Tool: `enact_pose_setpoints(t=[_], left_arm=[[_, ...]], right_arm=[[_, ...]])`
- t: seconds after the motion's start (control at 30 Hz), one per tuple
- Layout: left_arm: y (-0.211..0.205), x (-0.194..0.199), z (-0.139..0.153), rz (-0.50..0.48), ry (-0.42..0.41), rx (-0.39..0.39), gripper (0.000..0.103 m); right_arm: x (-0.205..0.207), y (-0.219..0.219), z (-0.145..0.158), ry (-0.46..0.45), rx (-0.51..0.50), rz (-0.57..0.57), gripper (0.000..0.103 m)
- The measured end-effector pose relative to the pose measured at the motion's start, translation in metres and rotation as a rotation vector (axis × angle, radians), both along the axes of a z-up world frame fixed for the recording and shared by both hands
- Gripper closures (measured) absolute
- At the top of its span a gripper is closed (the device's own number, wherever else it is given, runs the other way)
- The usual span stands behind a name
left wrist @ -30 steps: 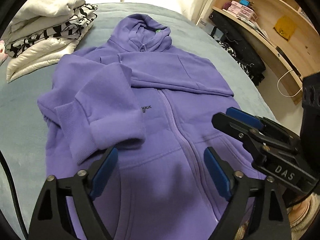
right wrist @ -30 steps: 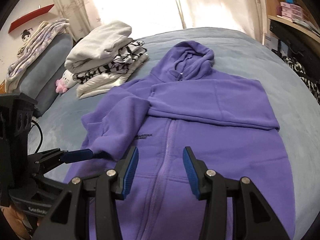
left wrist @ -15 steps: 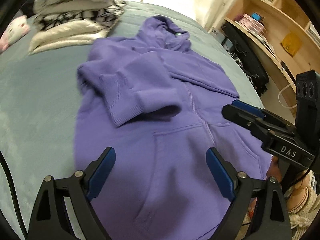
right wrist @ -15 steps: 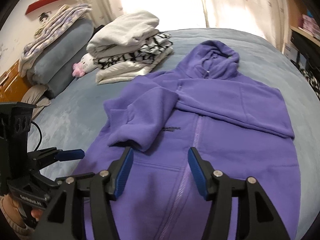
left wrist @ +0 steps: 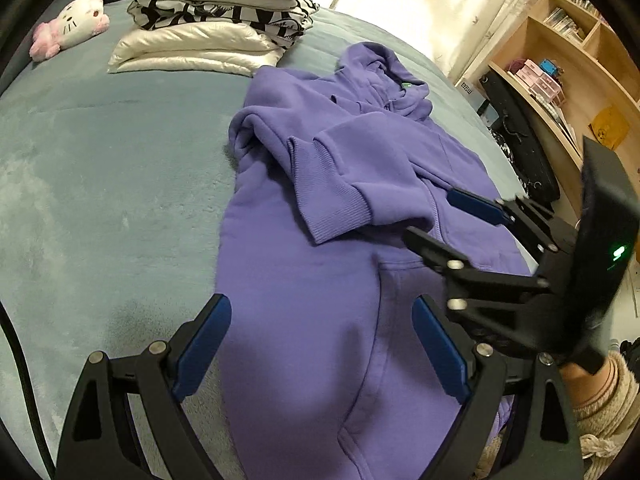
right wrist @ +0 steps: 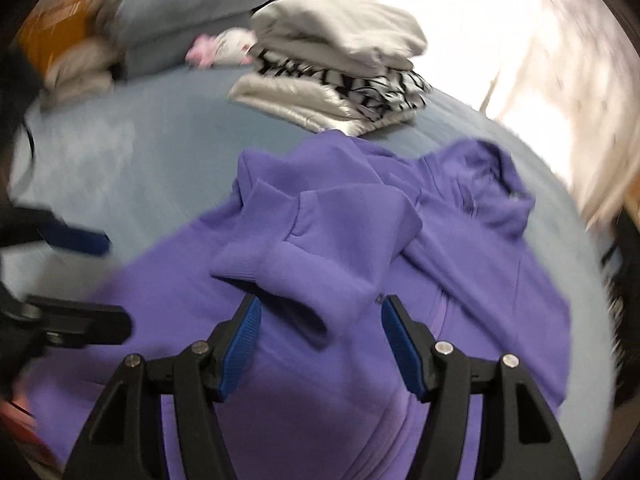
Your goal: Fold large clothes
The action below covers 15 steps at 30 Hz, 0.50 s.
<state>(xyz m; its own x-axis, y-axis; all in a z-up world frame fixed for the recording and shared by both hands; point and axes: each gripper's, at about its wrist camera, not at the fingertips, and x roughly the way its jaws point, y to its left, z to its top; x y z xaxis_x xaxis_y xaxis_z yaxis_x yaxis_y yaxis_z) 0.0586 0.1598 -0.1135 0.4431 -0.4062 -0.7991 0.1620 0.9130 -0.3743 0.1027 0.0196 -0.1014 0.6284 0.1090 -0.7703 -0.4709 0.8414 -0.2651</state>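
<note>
plush toy (left wrist: 70, 26): far ahead-left of left jaws, on bed, pink and white
bed (left wrist: 100, 168): grey-blue cover, under everything
folded clothes stack (left wrist: 224, 20): far ahead of left jaws, just beyond hoodie's shoulder; white, black-white print, cream layers
left gripper (left wrist: 320, 344): jaws wide apart, nothing between pads; hovers over hoodie's lower left hem edge, left pad over bed, right pad over fabric
hoodie (left wrist: 320, 280): purple, zip front up, lies flat on bed, spans under both jaw pairs, hood far ahead
sleeve (left wrist: 332, 184): folded across chest, ribbed cuff ahead of left jaws, slightly right
right gripper (right wrist: 320, 340): jaws apart, empty; view blurred; cuff just ahead between pads, contact unclear
shelf unit (left wrist: 568, 76): wooden, far right of left jaws, boxes on it
</note>
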Motion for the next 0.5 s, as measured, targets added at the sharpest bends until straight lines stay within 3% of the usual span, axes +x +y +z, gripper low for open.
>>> enact_pose_setpoints(t=[0.07,0.1,0.17,0.23,0.33,0.43,0.5], left_arm=[[-0.001,0.001,-0.003,0.002,0.006,0.003,0.012],[-0.001,0.001,-0.005,0.002,0.011,0.002,0.012],[-0.002,0.002,-0.007,0.004,0.017,0.001,0.012],[-0.003,0.003,-0.009,0.005,0.020,0.000,0.012],[-0.006,0.004,-0.009,0.007,0.019,0.001,0.012],[-0.010,0.004,-0.008,0.005,0.011,-0.001,0.012],[-0.012,0.004,-0.008,0.002,0.010,-0.003,0.012]], right_arm=[[0.004,0.009,-0.010,-0.022,-0.087,0.016,0.041],[0.007,0.012,-0.015,-0.031,-0.128,0.016,0.056],[0.017,0.015,-0.019,-0.032,-0.184,0.004,0.097],[0.026,0.011,-0.005,-0.034,-0.127,-0.028,0.097],[0.032,0.001,0.042,-0.144,-0.013,-0.040,0.097],[0.035,-0.027,0.100,-0.268,0.189,-0.079,0.097],[0.042,-0.063,0.128,-0.319,0.333,-0.185,0.097]])
